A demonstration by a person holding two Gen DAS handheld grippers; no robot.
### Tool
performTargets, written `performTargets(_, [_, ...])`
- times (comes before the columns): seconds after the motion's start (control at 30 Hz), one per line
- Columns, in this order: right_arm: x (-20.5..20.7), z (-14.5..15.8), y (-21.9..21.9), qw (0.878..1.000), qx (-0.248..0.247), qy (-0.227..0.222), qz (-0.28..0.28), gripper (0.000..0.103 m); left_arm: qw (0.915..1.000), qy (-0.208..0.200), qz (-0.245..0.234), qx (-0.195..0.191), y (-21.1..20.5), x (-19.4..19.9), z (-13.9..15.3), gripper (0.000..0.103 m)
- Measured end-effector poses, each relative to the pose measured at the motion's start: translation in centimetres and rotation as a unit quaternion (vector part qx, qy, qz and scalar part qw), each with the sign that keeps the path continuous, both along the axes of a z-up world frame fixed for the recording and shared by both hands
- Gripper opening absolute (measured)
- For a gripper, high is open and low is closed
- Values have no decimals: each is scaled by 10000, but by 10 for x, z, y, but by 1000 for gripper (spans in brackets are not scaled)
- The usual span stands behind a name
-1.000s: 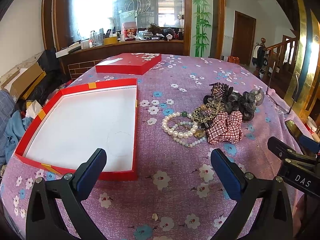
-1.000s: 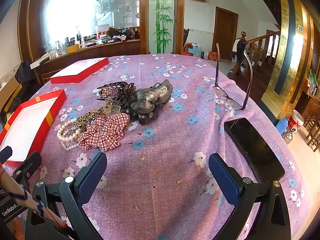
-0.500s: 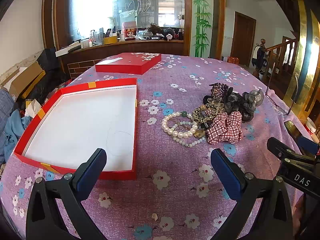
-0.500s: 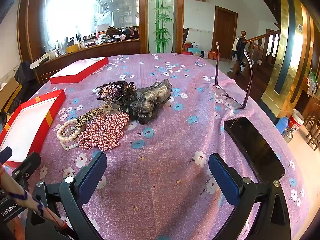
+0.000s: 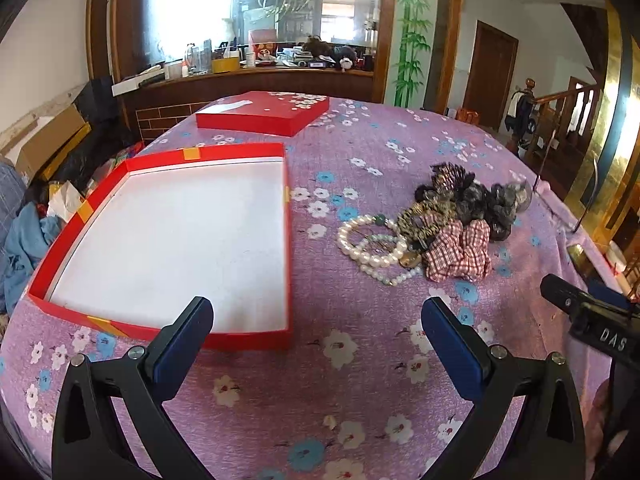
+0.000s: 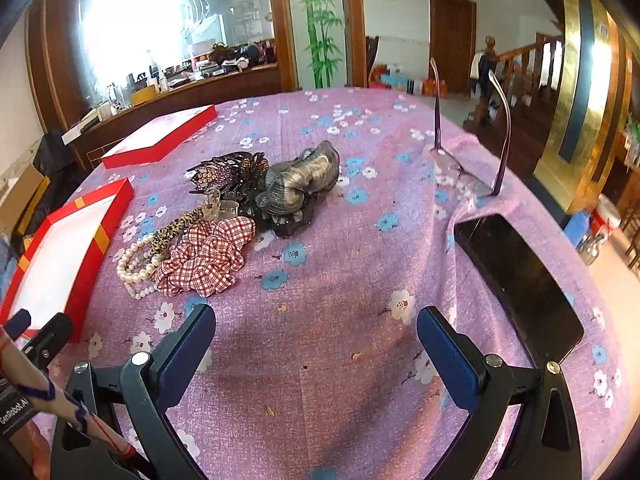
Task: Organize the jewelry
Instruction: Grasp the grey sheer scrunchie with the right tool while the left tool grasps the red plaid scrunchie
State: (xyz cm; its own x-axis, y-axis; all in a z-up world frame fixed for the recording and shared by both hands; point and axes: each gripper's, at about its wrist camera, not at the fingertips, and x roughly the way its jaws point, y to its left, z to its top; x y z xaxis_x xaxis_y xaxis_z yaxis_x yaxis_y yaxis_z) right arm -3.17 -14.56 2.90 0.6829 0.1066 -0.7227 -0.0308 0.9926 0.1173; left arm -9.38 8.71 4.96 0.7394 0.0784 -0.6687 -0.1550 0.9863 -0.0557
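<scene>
A pile of accessories lies on the purple flowered tablecloth: pearl bracelets [image 5: 370,240] [image 6: 134,268], a leopard-print band [image 5: 422,220] [image 6: 172,232], a red checked scrunchie [image 5: 460,254] [image 6: 204,256], dark hair clips [image 5: 484,204] [image 6: 228,174] and a grey shell-shaped clip [image 6: 298,184]. An open red box with a white inside [image 5: 286,240] [image 6: 96,240] sits left of the pile. My left gripper [image 5: 318,334] hovers open near the box's front right corner. My right gripper [image 6: 316,340] hangs open over bare cloth in front of the pile. Neither holds anything.
The red box lid [image 5: 264,114] [image 6: 160,138] lies at the far side of the table. Glasses [image 6: 468,160] stand upside down at the right, with a black phone [image 6: 516,280] near the table's right edge. A cluttered counter and boxes stand beyond the table.
Both views have shifted only slightly; the grippers stay open and nothing on the table has moved.
</scene>
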Motion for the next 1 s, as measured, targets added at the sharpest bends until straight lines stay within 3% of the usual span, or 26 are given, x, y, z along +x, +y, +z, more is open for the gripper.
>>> performTargets(0.2, [19, 30, -22, 9972, 732, 38, 113, 99, 9998, -150, 78, -132, 18, -9, 24, 103])
performTargets(0.33, [52, 42, -29, 9919, 1226, 301, 130, 99, 9997, -181, 5, -137, 18, -12, 32, 103])
performTargets(0.57, [126, 12, -16, 9852, 1390, 998, -125, 93, 9994, -36, -321, -139, 7, -8, 32, 103])
performTargets(0.63, [142, -3, -10, 9828, 1328, 1276, -140, 74, 9989, 29, -451, -155, 4, -5, 33, 103])
performTargets(0.73, [160, -23, -6, 9767, 1364, 1651, -113, 31, 9981, 101, -595, -134, -2, 1, 34, 103])
performTargets(0.77, [161, -24, -6, 9755, 1507, 1602, -28, 28, 9975, 142, -682, -133, -6, 5, 34, 103])
performTargets(0.87, [151, -10, -11, 9859, 1435, 857, 20, 12, 9954, 264, -904, -195, -16, 15, 30, 103])
performTargets(0.9, [142, -1, -16, 9885, 1473, 346, -1, 12, 9946, 324, -959, -236, -19, 20, 28, 103])
performTargets(1.0, [124, 18, -28, 9883, 1472, -373, -98, 12, 9916, 518, -1138, -330, -37, 36, 19, 102])
